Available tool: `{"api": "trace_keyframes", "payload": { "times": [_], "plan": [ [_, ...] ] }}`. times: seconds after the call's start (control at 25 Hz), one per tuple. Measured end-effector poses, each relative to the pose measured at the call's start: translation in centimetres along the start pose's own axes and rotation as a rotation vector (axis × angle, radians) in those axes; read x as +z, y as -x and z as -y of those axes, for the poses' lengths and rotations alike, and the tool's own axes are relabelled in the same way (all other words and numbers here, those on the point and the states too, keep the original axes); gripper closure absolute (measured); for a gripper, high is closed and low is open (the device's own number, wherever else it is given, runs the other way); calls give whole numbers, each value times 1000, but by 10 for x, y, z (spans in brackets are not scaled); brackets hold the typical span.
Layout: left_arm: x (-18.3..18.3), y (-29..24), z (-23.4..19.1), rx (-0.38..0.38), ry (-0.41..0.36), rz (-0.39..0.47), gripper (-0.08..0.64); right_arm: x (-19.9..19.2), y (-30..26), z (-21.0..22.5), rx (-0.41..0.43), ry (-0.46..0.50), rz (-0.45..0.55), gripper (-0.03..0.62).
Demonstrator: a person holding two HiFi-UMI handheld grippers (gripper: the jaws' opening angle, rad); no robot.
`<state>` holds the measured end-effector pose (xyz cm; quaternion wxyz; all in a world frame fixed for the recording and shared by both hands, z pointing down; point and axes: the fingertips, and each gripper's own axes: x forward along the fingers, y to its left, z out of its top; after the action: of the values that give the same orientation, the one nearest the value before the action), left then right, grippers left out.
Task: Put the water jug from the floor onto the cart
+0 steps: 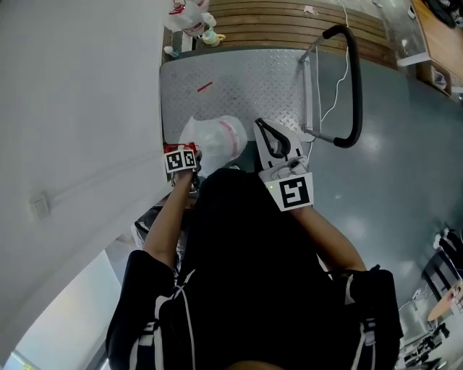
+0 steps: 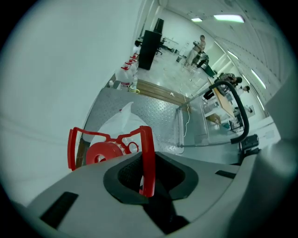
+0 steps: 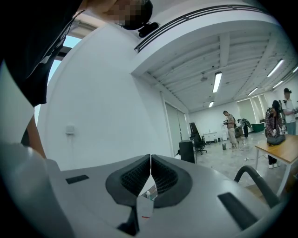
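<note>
A translucent white water jug with a red cap hangs by its red carrying handle at the near edge of the cart's metal deck. My left gripper points steeply down and is shut on that handle. In the head view the left gripper sits just left of the jug. My right gripper is beside the jug on its right, held level. Its jaws meet in the right gripper view with nothing between them. I cannot tell if the jug's base touches the deck.
The white wall runs close along the cart's left side. The cart's black push handle and a loose white cable stand at the deck's right. Wooden slats and bagged bottles lie beyond it. People stand far off.
</note>
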<state>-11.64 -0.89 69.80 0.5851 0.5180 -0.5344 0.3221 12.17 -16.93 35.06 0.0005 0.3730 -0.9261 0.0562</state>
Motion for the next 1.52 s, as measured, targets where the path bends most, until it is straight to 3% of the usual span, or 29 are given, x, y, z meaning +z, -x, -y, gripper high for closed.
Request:
{"api": "trace_keyframes", "payload": {
  "times": [0.28, 0.72, 1.08, 1.52],
  "plan": [
    [33, -13, 43, -20, -75, 23, 486, -16, -2, 10, -14, -27, -51, 573],
    [103, -31, 68, -75, -28, 16, 486, -27, -17, 44, -120, -107, -111, 572],
    [141, -57, 72, -113, -57, 7, 486, -28, -29, 62, -216, -125, -110, 572],
    [207, -63, 49, -93, -90, -3, 486, -30, -53, 60, -269, -127, -124, 572]
  ]
}}
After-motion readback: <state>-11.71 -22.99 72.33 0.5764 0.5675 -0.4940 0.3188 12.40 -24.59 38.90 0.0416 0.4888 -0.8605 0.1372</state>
